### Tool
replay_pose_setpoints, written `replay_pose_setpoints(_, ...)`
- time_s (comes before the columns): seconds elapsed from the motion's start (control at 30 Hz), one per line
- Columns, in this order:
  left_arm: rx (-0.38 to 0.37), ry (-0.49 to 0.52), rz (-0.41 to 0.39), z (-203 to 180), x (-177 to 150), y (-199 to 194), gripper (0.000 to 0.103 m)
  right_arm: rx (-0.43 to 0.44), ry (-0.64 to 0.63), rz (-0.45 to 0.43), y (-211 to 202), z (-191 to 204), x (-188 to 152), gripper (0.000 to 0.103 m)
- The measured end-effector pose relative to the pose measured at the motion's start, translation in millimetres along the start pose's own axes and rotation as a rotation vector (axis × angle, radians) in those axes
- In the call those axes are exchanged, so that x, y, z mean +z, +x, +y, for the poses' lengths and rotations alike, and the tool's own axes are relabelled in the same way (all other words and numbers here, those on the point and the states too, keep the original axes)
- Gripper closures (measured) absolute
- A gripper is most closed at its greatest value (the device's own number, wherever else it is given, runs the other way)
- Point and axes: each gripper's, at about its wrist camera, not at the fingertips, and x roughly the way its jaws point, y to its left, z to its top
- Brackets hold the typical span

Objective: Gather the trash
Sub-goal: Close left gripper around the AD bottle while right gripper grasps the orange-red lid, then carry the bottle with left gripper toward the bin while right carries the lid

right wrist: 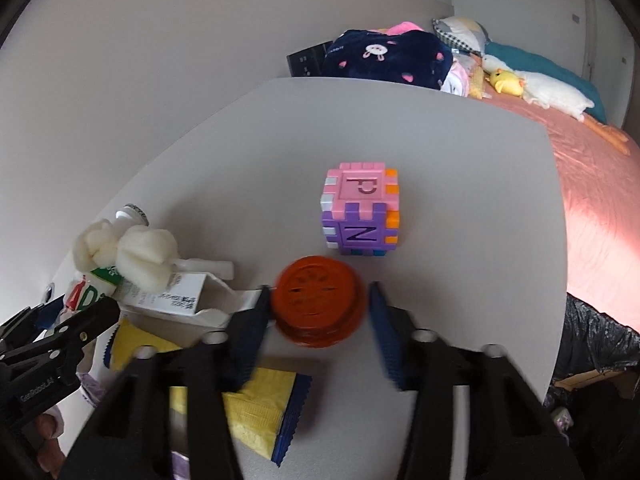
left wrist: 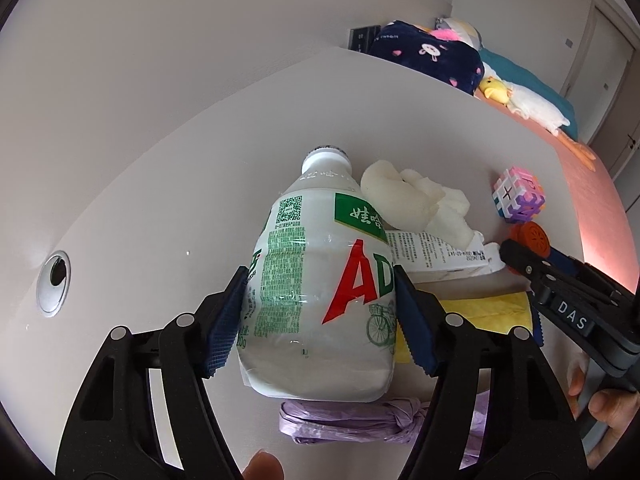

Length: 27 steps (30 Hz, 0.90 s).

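My left gripper is shut on a white plastic drink bottle with a green and red label, its pads against both sides. Behind it lie a crumpled white tissue, a torn white carton and a yellow wrapper; a purple bag roll lies below. My right gripper stands open around an orange round lid, the left pad touching it, the right pad just apart. The yellow wrapper, carton and tissue show at the left.
A pink and purple letter cube stands on the grey table behind the lid. A cable hole is at the table's left. A bed with plush toys lies beyond. A black trash bag hangs at the right edge.
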Motion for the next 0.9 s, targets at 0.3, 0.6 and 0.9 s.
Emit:
replay_pose_setpoints(0.3,0.023,-0.031,-0.037,7,0,-11,0.036,0.044,0.04,-0.02,-16,-10,-8,0.057)
replay_pose_setpoints(0.6,0.045,-0.013,-0.105,-3,-4,-43,0.036,0.061,0.048,-0.056,-47,-17,-14,0.057)
replay_pose_setpoints(0.9,0.033,0.016,-0.144,-26,-9,-76,0.036,0.072,0.066,-0.105,-85,-30,-23,0.057)
